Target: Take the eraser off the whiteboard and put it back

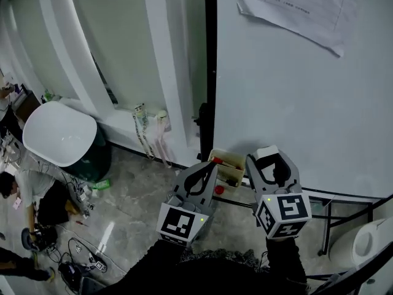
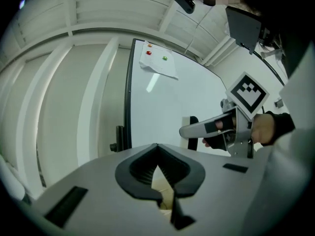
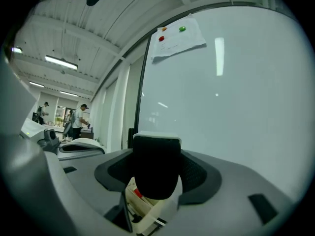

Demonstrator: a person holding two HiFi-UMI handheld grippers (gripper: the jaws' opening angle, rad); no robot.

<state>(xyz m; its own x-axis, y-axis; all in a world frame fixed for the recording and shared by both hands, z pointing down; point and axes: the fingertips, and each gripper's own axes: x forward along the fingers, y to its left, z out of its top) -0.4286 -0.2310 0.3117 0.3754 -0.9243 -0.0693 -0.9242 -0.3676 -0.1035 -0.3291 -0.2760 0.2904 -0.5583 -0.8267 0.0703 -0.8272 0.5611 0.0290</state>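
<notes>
The eraser (image 1: 267, 153), with a white back and black felt, is held off the whiteboard (image 1: 288, 103) by my right gripper (image 1: 268, 160), which is shut on it. In the right gripper view the eraser (image 3: 156, 168) fills the space between the jaws of the right gripper (image 3: 156, 154), felt side toward the camera, with the whiteboard (image 3: 236, 97) just beyond. My left gripper (image 1: 207, 166) hangs beside it on the left, shut and holding nothing. From the left gripper view (image 2: 157, 154) the right gripper (image 2: 211, 128) shows against the whiteboard (image 2: 167, 102).
A yellowish marker tray (image 1: 226, 166) sits at the board's lower left, just beyond both grippers. A paper sheet (image 1: 295, 5) is pinned high on the board. The board's black stand (image 1: 322, 226) runs below. A white rounded seat (image 1: 61, 134), cables and people are at the left.
</notes>
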